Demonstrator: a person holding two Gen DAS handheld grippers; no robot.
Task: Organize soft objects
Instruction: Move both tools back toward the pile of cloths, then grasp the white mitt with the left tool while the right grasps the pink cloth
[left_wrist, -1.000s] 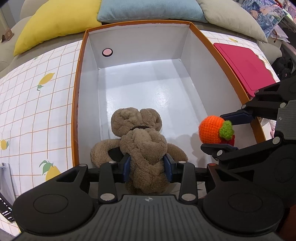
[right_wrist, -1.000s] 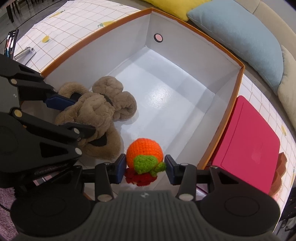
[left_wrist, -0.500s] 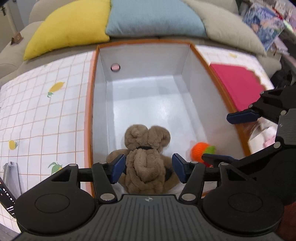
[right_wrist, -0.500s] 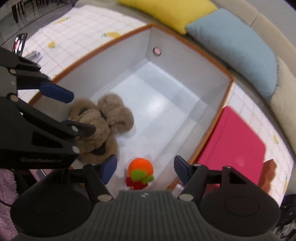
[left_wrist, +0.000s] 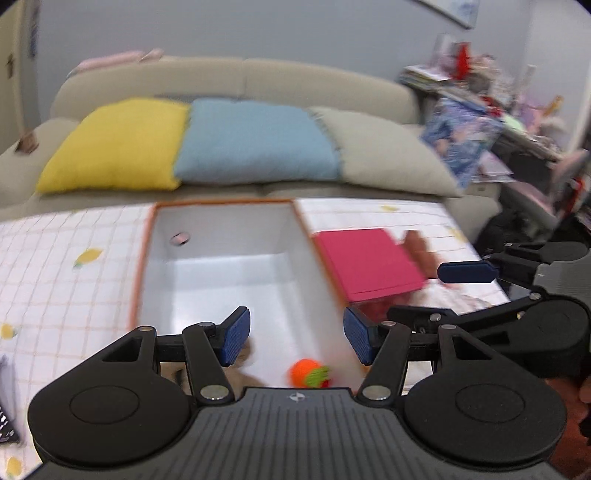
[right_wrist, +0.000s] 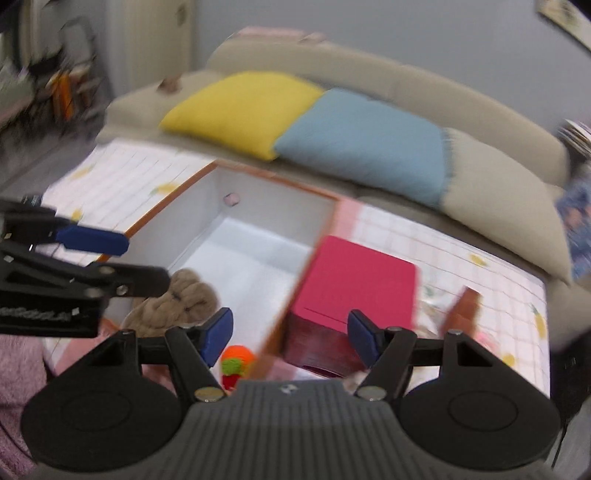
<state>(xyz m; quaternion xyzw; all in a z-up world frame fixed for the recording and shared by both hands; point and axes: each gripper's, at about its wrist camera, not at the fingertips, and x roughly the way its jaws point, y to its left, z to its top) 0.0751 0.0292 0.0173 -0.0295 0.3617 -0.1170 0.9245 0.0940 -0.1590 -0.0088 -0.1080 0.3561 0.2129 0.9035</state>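
In the box's near end lie bear and carrot; both grippers, jaws half-spread and empty, we should lift straight clear.

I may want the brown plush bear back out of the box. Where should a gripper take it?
Probably across the brown plush bear's narrow middle, from above: it lies low in the white box's near corner, walls blocking side approaches.

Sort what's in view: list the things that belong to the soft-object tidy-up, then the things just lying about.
Job:
brown plush toy
orange crochet toy
white box

Lying about:
pink box
yellow cushion
blue cushion
beige cushion
checked tablecloth
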